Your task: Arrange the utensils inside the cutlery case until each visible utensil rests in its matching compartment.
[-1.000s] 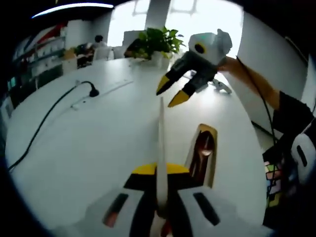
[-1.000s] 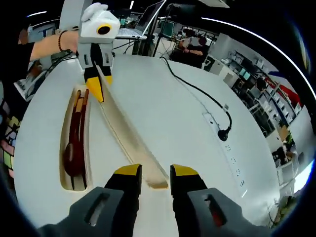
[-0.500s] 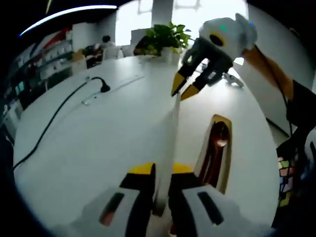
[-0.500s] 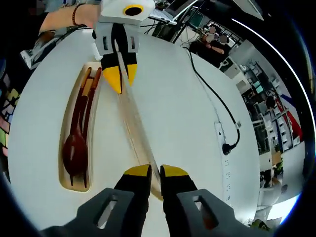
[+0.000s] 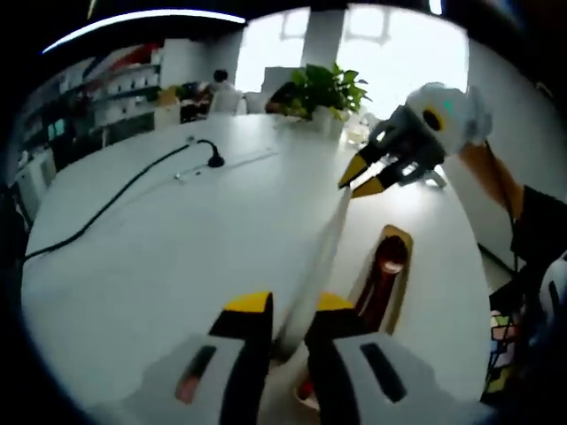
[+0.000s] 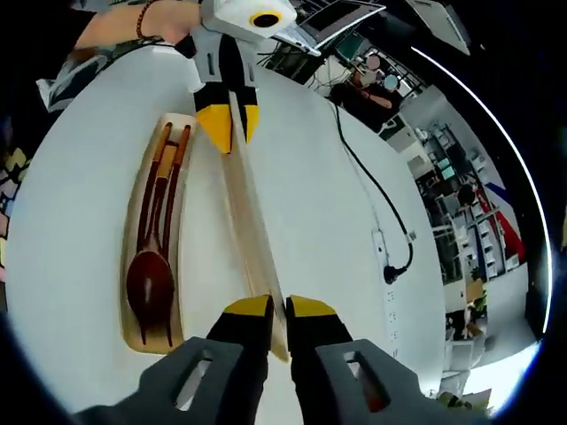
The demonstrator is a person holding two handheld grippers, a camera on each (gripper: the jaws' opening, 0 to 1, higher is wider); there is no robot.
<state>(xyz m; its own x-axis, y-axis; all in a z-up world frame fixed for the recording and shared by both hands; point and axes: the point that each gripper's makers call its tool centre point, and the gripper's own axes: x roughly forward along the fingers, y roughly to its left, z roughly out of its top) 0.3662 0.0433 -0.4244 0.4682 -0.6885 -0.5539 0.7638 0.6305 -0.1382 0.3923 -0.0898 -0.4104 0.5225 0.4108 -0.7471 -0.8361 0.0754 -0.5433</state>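
Because each hand-held gripper, left (image 5: 286, 312) and right (image 6: 271, 309), pinches one end of the long pale lid (image 6: 252, 232), uneven pulling could twist it loose. At frame left, the wooden case (image 6: 133, 266) holds spoon (image 6: 149, 282) and chopsticks (image 6: 173, 190). White bench (image 6: 328, 221); office beyond.

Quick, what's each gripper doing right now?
Left gripper: shut on one end of the case lid.
Right gripper: shut on the lid's other end.
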